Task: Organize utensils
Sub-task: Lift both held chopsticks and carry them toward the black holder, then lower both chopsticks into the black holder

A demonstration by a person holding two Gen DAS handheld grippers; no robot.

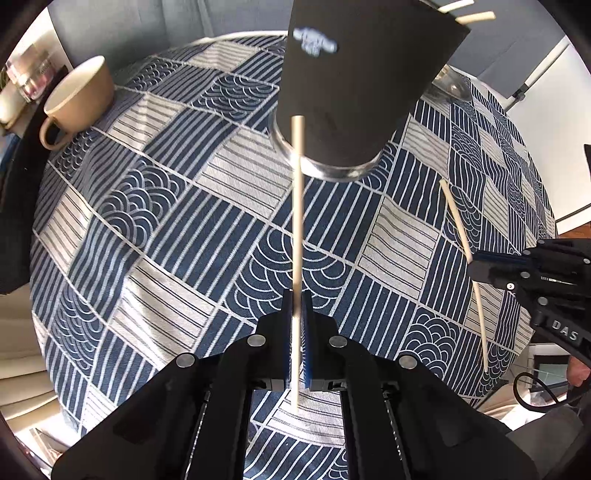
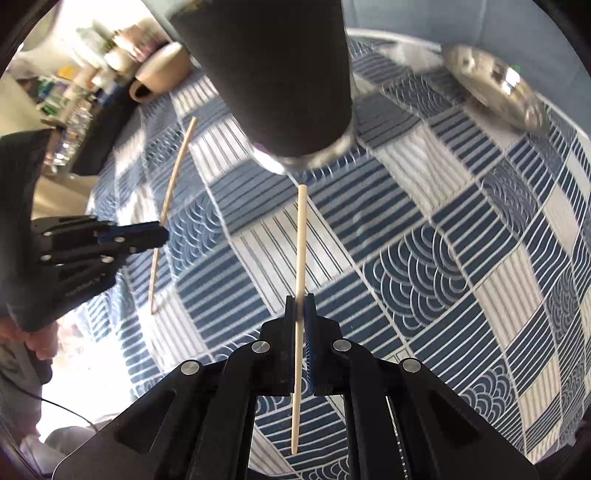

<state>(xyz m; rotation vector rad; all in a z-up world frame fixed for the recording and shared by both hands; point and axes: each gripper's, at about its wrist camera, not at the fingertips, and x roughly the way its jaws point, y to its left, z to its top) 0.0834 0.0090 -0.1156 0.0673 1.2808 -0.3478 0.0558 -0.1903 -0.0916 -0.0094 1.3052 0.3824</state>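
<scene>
Wooden chopstick, pale and thin, is held clenched in the left tongs; a second chopstick of the same make is held clenched in the right tongs. Each stick is gripped a little below its middle, with the longer part running forward past the tips and a short tail left behind the jaws.

Landmark: black cup, tall, tapered, with a bright metal base ring, standing on a table under a blue-and-white patterned cloth. More sticks are seen projecting past its upper rim, so it is judged to be the holder.

Position of items: both held sticks are kept on the near side of the cup, above the cloth. The left stick's far end overlaps the cup's lower wall in the left view; whether it touches cannot be told. The right stick's far end lies just short of the cup's base. The two tongs are set well apart, on either side of the cup.

Step in hand, judged: delivery of the sticks into the cup. Each stick should be raised clear of the rim, tipped toward vertical, and lowered inside before being released, one at a time, so that the cup is not knocked.

Other items: beige mug to the cup's far left; shiny metal dish to its far right.
</scene>
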